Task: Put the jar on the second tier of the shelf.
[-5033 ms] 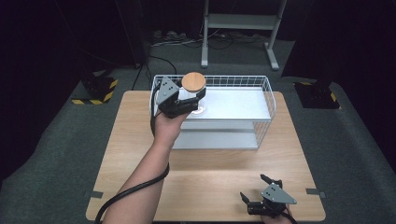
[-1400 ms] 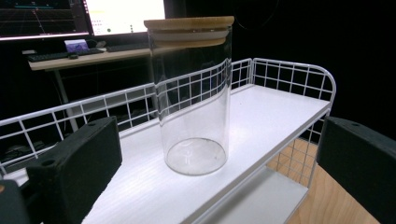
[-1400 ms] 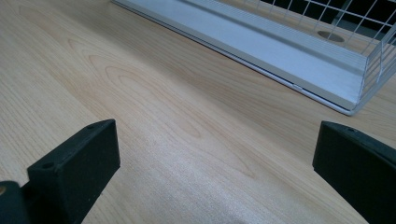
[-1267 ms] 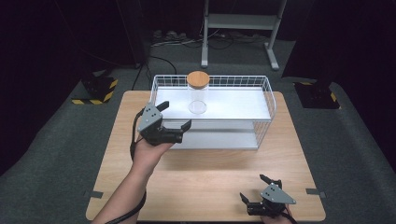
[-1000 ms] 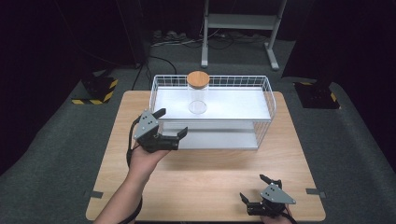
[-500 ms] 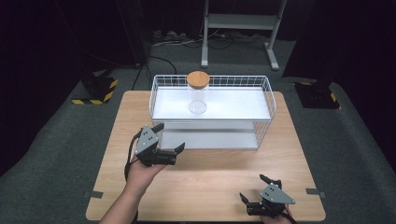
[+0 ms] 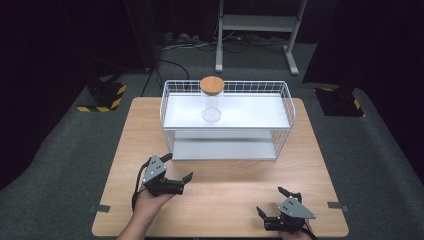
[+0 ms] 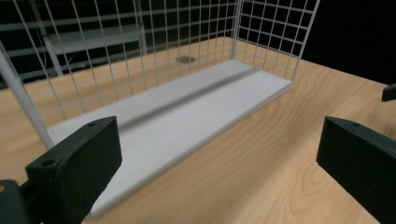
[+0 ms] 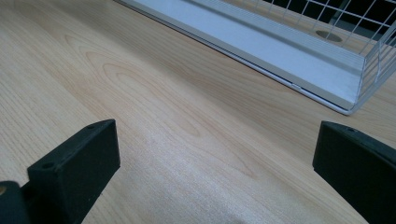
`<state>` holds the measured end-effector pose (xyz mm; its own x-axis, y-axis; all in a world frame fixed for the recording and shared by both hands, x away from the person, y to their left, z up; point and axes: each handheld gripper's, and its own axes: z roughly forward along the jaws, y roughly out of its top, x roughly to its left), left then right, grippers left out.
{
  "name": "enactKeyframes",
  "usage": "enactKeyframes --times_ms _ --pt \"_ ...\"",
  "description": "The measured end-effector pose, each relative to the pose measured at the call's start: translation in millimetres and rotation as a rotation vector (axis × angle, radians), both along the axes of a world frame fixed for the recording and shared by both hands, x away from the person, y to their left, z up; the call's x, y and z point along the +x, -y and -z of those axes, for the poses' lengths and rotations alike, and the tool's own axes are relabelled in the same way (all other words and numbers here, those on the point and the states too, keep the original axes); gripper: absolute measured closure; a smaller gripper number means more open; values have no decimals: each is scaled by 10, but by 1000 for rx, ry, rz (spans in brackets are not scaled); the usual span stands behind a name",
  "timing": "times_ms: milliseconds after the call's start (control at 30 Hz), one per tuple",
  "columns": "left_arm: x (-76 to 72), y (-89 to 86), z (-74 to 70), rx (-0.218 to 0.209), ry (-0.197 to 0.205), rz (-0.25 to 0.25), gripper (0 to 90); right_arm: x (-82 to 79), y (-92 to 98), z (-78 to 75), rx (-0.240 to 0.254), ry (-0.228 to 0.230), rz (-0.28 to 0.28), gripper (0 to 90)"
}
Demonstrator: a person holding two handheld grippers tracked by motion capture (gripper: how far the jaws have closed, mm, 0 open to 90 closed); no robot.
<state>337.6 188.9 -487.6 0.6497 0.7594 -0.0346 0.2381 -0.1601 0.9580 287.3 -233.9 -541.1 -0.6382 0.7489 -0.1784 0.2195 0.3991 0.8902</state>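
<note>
A clear glass jar (image 7: 211, 102) with a cork lid stands upright on the top shelf of a white wire rack (image 7: 250, 112), nothing touching it. My left gripper (image 7: 178, 166) is open and empty over the table, in front of the rack's near left corner. In the left gripper view its jaws stand wide apart around bare wood, facing the rack's lower shelf (image 8: 187, 112). My right gripper (image 7: 270, 200) rests open and empty near the table's front right edge. The right gripper view looks across the wood at the rack's base (image 9: 280, 51).
The wooden table (image 7: 225, 200) is bare between the rack and the front edge. Dark carpet surrounds it. A metal stand (image 7: 255, 30) and cables lie behind, with yellow-black striped blocks (image 7: 102, 97) at the left.
The left gripper, which held the jar at the rack's top shelf five seconds ago, has let it go and drawn back toward the front edge. The right gripper has not moved.
</note>
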Motion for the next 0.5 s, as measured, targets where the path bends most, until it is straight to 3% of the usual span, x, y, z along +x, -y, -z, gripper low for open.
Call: enactKeyframes --times_ms 167,333,433,500 --pt "-122 -77 254 5 -42 -7 4 -2 -6 1 -5 2 5 1" --pt "-274 -209 504 108 -82 -22 3 -6 -17 3 -14 5 12 1" --pt "-347 -279 563 164 -95 -31 3 -6 -24 4 -19 6 13 1" --pt "-394 -283 566 193 -76 -24 3 -6 -28 5 -23 8 18 1"
